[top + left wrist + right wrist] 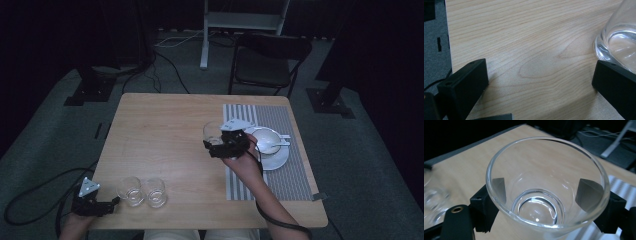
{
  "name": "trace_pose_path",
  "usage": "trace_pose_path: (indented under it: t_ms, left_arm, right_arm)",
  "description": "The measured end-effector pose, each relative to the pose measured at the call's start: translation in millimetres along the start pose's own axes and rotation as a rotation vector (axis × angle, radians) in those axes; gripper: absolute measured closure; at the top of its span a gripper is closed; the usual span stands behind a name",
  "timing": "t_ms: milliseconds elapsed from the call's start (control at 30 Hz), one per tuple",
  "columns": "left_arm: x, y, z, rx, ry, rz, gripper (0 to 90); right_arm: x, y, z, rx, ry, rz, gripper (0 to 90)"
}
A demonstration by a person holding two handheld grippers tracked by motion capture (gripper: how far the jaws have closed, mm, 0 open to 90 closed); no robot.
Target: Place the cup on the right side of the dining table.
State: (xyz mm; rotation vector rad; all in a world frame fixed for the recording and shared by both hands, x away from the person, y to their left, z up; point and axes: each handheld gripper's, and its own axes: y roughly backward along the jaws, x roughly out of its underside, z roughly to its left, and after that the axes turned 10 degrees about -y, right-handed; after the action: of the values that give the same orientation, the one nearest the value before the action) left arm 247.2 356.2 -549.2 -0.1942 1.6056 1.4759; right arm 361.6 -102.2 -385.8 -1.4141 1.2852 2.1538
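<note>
My left gripper (114,201) released at the table's (160,130) near-left corner, jaws spread beside two glasses (143,192), my right gripper (216,145) clamped around a clear glass (546,187), upright, just left of the striped placemat (290,180), bowl on saucer (270,145) beyond

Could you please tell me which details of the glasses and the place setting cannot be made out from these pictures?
- Held glass: its underside is hidden by the right gripper jaws, so whether it touches the table is unclear.
- Glass beside the left gripper: its rim is cut off by the left gripper view's edge.
- Bowl on the placemat, high view: too small to tell its contents.
- Two glasses near the front edge: whether they touch is too small to tell.
</note>
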Motion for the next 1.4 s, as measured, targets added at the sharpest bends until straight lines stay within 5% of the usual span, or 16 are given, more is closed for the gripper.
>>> trace_pose_path:
  t_ms: [167, 667, 1000, 1400]
  left_arm:
    - [0.0, -0.1, -0.1, 0.000, 0.002, -0.001, 0.8]
    - [0.0, -0.2, -0.4, -0.001, 0.004, -0.002, 0.8]
    - [0.0, -0.1, -0.7, -0.001, 0.004, -0.002, 0.8]
    - [-0.3, -0.3, -0.5, -0.001, 0.003, 0.000, 0.8]
  right_arm:
    - [-17.2, 0.5, -21.2, 0.065, -0.014, -0.010, 20.1]
    - [-54.4, -10.0, -111.2, 0.271, -0.172, 0.008, 20.1]
    - [-55.3, -42.8, -170.0, 0.436, -0.280, 0.063, 20.0]
    - [-41.8, -81.9, -217.1, 0.504, -0.404, 0.150, 20.0]
